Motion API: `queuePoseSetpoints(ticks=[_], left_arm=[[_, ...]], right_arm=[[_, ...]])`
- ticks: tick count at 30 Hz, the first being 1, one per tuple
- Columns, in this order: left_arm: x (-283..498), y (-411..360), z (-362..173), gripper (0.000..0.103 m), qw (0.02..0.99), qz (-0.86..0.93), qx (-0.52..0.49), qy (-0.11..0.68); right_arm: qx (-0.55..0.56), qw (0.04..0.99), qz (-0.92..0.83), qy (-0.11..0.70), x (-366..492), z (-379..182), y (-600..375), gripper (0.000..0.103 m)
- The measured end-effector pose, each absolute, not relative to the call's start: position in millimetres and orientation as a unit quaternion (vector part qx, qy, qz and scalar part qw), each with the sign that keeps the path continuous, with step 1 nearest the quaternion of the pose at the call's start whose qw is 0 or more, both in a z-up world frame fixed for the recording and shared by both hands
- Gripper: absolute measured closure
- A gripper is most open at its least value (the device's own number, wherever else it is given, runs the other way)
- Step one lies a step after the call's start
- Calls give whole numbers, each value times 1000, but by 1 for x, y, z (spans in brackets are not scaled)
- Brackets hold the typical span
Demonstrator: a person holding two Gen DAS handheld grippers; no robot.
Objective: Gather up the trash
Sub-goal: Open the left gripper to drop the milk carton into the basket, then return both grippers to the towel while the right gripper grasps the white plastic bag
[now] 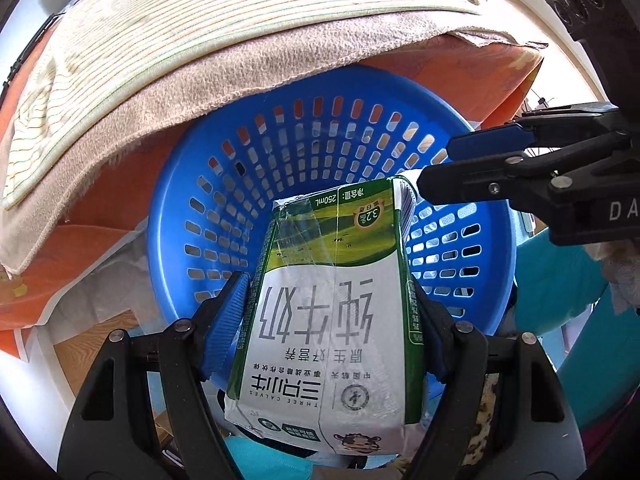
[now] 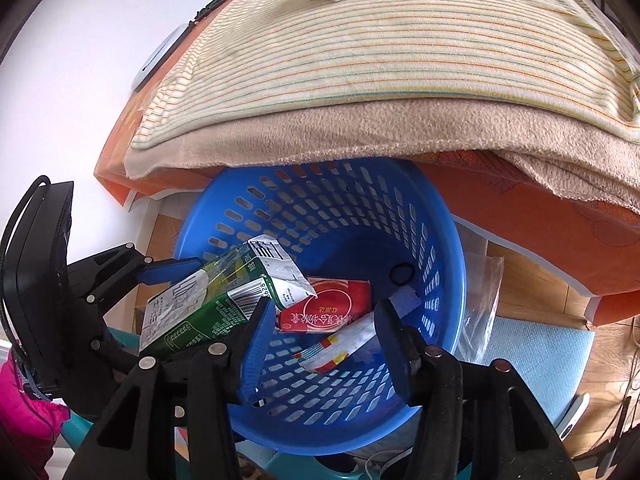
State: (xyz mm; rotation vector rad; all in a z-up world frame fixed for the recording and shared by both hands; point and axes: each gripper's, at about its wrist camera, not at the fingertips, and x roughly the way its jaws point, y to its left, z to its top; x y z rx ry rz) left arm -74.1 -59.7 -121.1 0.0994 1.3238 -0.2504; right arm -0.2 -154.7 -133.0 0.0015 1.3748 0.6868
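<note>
A: Over the blue basket, left gripper clamps a green-and-white milk carton, pads pressed on both its sides, carton above the rim.

B: Right gripper?

A: Jaws partly apart, nothing between them, hanging over the basket mouth. Below lie a red packet and a white wrapper.

B: Surroundings?

A: Striped cloth overhangs the basket's far edge.

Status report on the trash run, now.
Left gripper clamped on milk carton, over blue basket. Right gripper open, empty. Red box already in basket. Nothing blocking.
</note>
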Motion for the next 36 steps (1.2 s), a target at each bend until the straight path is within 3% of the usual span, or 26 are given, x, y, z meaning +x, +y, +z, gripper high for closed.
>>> queuePoseSetpoints(ticks=[13, 23, 24, 27, 36], left_arm=[[-75, -59, -100, 25, 793, -128, 33, 595], [-54, -29, -46, 25, 833, -96, 10, 545], [-49, -25, -41, 25, 838, -89, 12, 539], [-34, -12, -30, 25, 850, -69, 13, 522], [15, 19, -7, 25, 865, -39, -24, 500]], right_arm=[[3, 720, 309, 622, 4, -132, -156, 49], [8, 734, 311, 604, 9, -107, -160, 49], [8, 737, 311, 600, 10, -103, -160, 47], [5, 753, 310, 581, 14, -87, -160, 20], [-9, 797, 303, 522, 49, -40, -162, 16]])
